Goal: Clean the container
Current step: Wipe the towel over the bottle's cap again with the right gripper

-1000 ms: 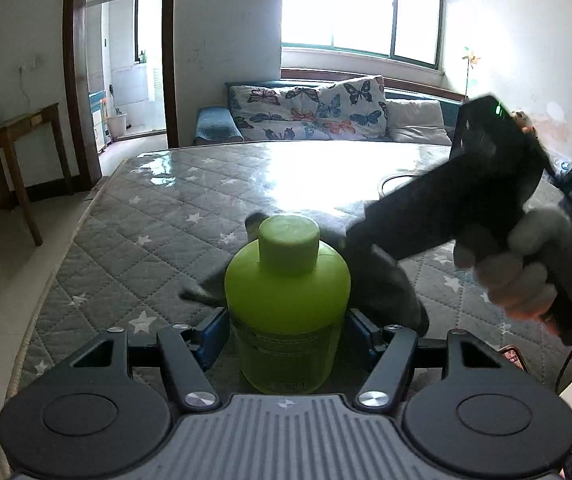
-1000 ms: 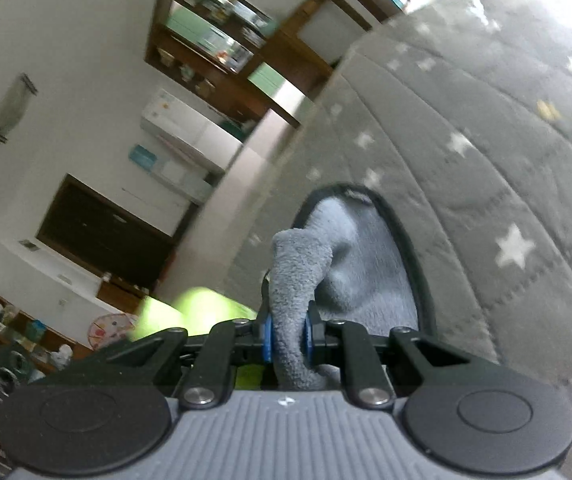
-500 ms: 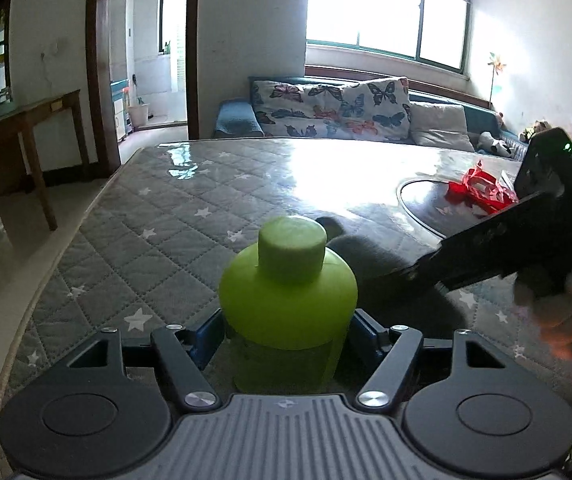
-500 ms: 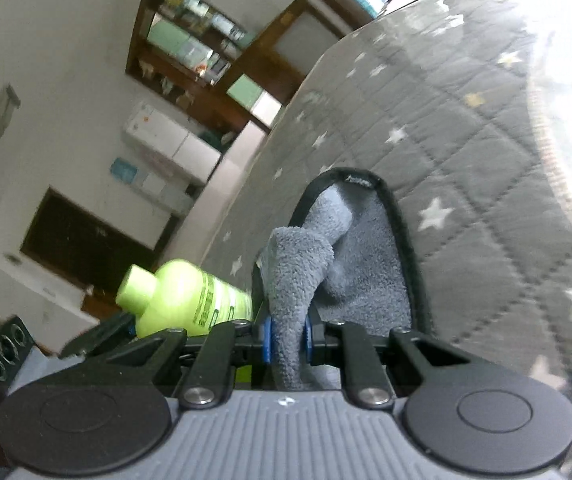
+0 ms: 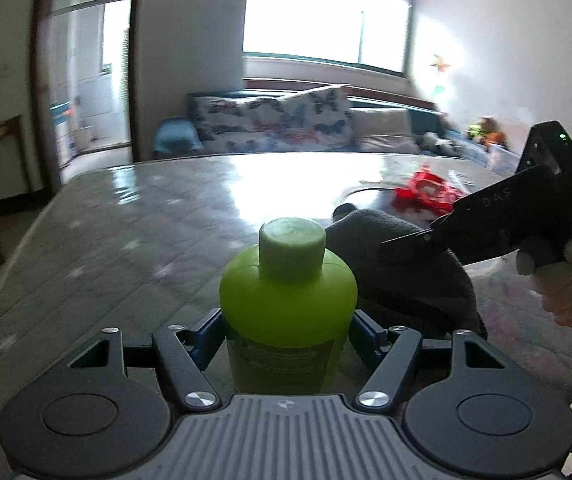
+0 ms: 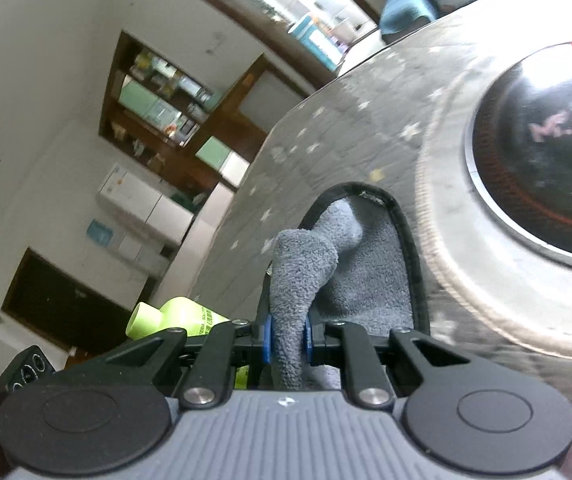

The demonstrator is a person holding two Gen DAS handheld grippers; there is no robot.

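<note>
two tools in use. left tool (image 5: 288, 336) clamps the green bottle (image 5: 288, 304) at its lower body, blue pads on both sides; bottle upright, cap (image 5: 292, 250) on, held over the grey star-quilted mattress (image 5: 126, 248). right tool (image 6: 288, 338) is pinched tight on a fold of grey cloth (image 6: 306, 276), the rest of the cloth hanging ahead of it. in the left view the cloth (image 5: 406, 276) sits just right of the bottle, behind its shoulder (contact not clear). a hand (image 5: 562, 280) grips the right tool's handle. red item (image 5: 426, 194) lies further back on a dark round disc (image 6: 546, 152).
</note>
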